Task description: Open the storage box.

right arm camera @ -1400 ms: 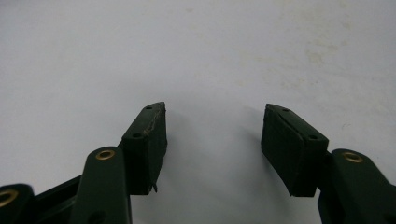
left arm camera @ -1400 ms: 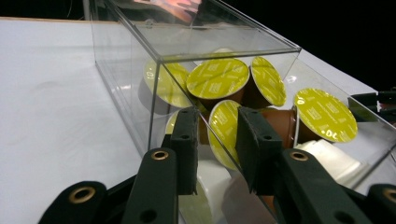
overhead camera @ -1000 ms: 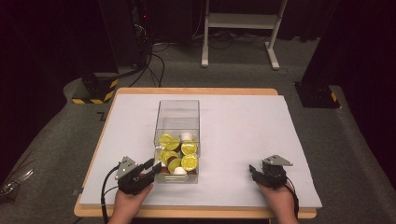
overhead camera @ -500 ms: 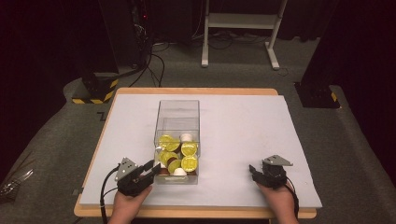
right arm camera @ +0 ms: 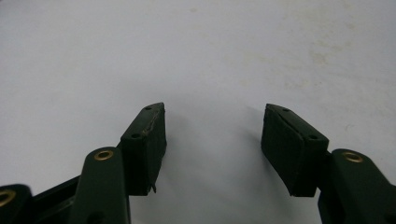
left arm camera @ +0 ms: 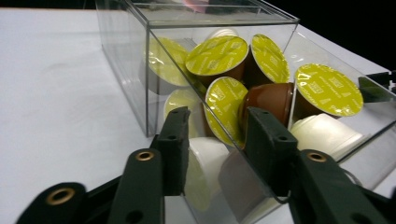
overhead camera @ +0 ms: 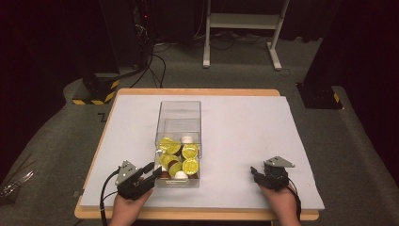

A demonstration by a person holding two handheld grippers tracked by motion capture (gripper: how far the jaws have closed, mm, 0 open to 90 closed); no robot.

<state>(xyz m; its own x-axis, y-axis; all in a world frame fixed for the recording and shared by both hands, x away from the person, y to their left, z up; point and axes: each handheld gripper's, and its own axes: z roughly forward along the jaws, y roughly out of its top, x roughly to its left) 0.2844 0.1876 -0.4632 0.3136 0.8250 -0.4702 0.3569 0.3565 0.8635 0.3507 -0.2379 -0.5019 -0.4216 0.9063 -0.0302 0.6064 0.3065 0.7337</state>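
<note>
The near corner of the clear box of capsules is straddled by the left gripper's just-widened fingers; the right gripper is rested open on the counter.

High view overhead, facing forward-down; left tool view close on clear box, shared with high view.

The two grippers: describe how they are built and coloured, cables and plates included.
The left gripper and the right gripper are black, each with two blocky jaws on arms with brass-coloured rivets. The flat black pads look worn at the edges. Each body carries a grey three-cornered plate, and a black cable trails back from each.
</note>
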